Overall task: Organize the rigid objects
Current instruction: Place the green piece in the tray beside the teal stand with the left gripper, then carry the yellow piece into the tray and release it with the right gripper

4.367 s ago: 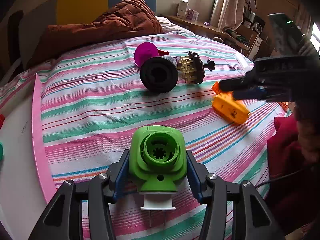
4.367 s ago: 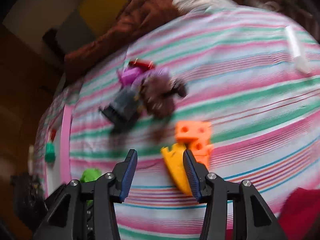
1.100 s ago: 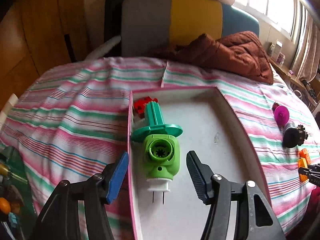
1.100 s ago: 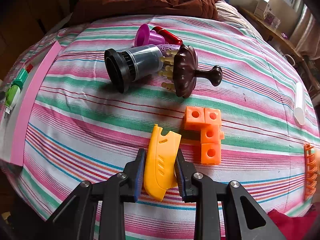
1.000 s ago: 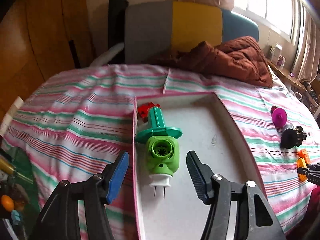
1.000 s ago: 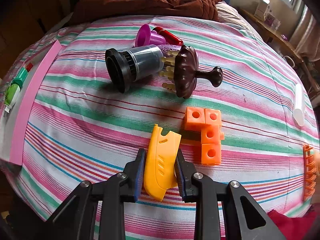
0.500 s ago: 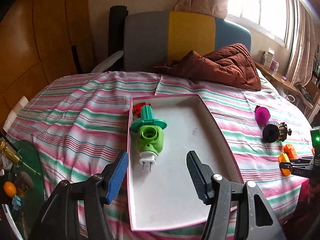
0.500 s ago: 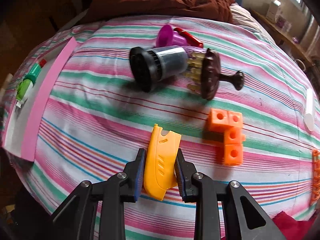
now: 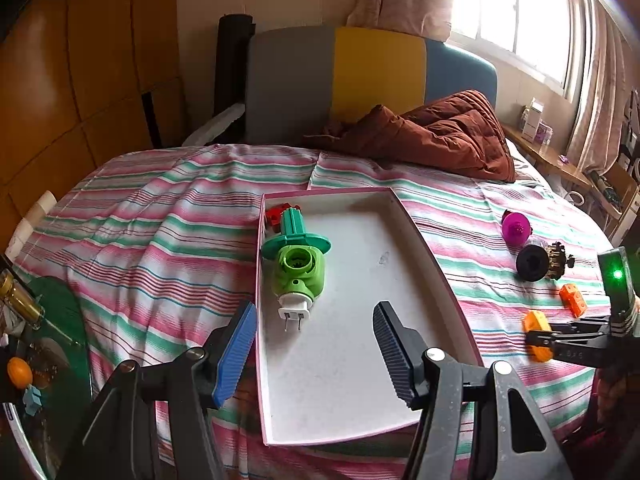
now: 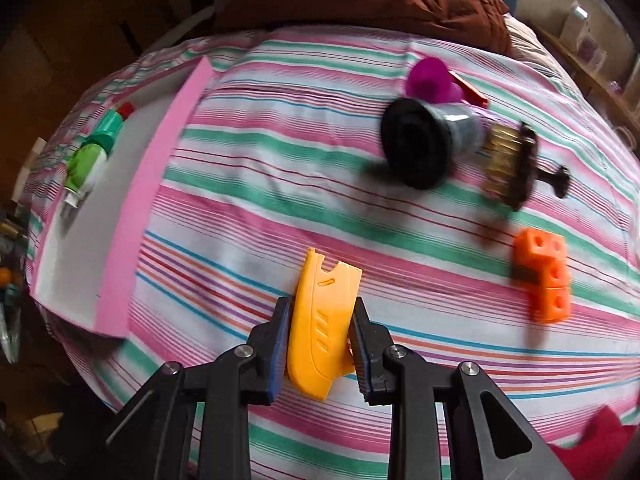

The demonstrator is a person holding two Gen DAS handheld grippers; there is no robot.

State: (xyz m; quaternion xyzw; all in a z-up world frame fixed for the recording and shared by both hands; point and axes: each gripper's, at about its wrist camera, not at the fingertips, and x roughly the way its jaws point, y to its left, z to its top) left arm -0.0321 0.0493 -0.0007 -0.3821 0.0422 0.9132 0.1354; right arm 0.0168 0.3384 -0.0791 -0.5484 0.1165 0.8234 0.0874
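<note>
Striped bedding [image 9: 168, 216] in pink, green and white covers a bed, with a rumpled brown quilt [image 9: 432, 136] heaped at the far end against a grey, yellow and blue headboard [image 9: 372, 80] and a bright window [image 9: 516, 12] beyond. On the bedding lies a shallow pink-edged tray [image 9: 436, 272] with a white floor. Inside it, along its left wall, a light green plug-in device [image 9: 298, 276] lies with its two metal prongs pointing toward the near end; touching its far end is a teal flanged piece [image 9: 295, 236], and a small red piece [image 9: 276, 214] sits in the far left corner. The left gripper [image 9: 314, 344] hangs above the near part of the tray with its fingers wide apart and nothing between them. To the right of the tray, out on the bedding, the right gripper [image 10: 319, 344] has its fingers clamped on the sides of a yellow plastic piece [image 10: 324, 320], which stands out forward of the fingertips; whether it touches the bedding cannot be told. Just beyond it to the right lies a cluster of orange blocks [image 10: 546, 280]. Farther away sit a black funnel-shaped part [image 10: 424, 144], a brown knobbed brush [image 10: 516, 168] right against it, and a magenta cup [image 10: 430, 80] with a red stick [image 10: 470, 90] beside it. The right wrist view is somewhat blurred.
</note>
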